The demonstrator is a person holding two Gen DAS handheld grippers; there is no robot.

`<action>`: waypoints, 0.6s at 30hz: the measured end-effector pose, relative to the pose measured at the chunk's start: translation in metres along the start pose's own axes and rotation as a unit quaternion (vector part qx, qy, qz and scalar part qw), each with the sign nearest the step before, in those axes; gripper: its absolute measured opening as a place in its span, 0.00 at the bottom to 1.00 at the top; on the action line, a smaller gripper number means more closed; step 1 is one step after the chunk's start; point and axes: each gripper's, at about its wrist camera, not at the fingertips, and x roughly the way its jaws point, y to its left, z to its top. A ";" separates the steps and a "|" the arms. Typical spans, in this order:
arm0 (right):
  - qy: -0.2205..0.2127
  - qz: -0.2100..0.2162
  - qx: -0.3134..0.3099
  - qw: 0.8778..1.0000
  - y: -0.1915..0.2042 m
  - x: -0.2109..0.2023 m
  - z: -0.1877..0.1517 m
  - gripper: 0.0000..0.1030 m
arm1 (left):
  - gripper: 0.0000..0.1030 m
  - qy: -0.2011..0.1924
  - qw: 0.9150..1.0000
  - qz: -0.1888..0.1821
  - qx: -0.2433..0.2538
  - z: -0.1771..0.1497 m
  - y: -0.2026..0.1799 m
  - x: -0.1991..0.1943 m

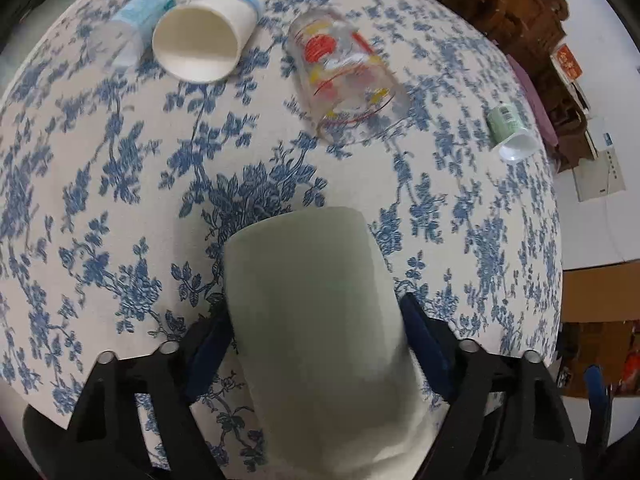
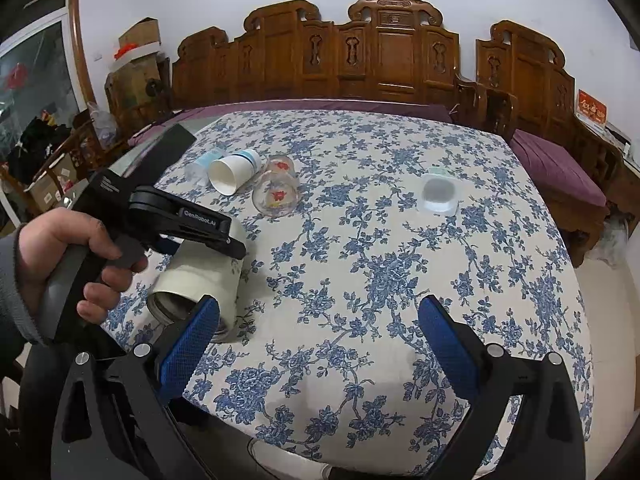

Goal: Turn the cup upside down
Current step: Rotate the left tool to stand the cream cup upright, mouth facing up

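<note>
Lying on its side on the blue-flowered tablecloth (image 2: 400, 208), the pale cream cup (image 1: 320, 320) is plain and matte, its mouth turned toward the near table edge. The left gripper (image 1: 320, 324) is clamped on the cup, one blue pad pressed to each flank. The right gripper (image 2: 320, 344) hovers over bare cloth with its pads wide apart, holding nothing.

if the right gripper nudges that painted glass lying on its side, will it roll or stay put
The painted glass lies on its side on the tablecloth, so it would probably roll. It widens toward the rim, so it likely curves rather than going straight. The paper cup close beside it may stop it. Being clear glass, it looks smooth and breakable.
</note>
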 end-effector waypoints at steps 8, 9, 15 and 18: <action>0.005 -0.001 -0.005 1.000 0.001 0.004 -0.004 0.97 | 0.68 -0.075 0.993 0.019 0.090 -0.019 -0.021 -0.049; 0.005 -0.002 -0.005 1.000 0.001 0.005 -0.004 0.97 | 0.67 -0.083 0.992 0.020 0.097 -0.021 -0.022 -0.053; 0.009 -0.007 -0.001 1.000 -0.002 0.009 -0.006 0.97 | 0.67 -0.142 0.976 0.047 0.159 -0.030 -0.038 -0.075; 0.011 -0.009 0.000 1.000 -0.003 0.011 -0.008 0.97 | 0.67 -0.156 0.970 0.052 0.179 -0.029 -0.046 -0.074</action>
